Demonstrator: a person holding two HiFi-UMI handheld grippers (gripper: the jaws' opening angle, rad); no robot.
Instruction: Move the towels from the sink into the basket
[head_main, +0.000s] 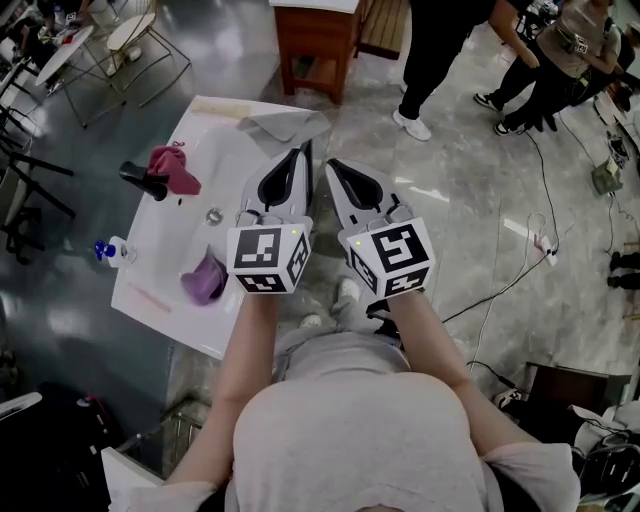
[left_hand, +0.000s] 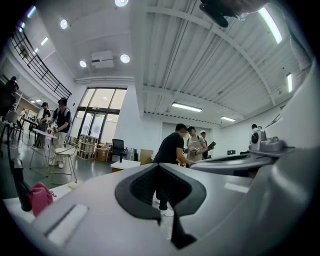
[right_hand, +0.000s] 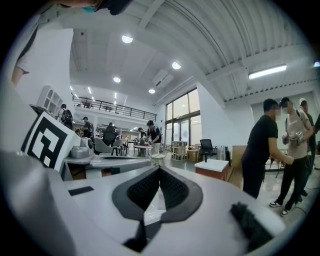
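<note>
Pink towel (head_main: 175, 168) and purple towel (head_main: 205, 280) lie in sink (head_main: 215, 130), left of left gripper (head_main: 300, 155)

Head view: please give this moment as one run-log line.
left claw shut, empty | right claw shut, empty | pink towel by tap | purple towel in sink

The sink (head_main: 150, 250) looked like glossy white ceramic, and the floor (head_main: 470, 190) like polished, reflective stone. The pink towel (head_main: 175, 168) and purple towel (head_main: 205, 280) were soft, crumpled cloth. The left gripper (head_main: 303, 150) and right gripper (head_main: 331, 165) had smooth, matt pale plastic shells with black ribbed pads (left_hand: 142, 186). The cabinet (head_main: 315, 45) was reddish-brown wood.
</note>
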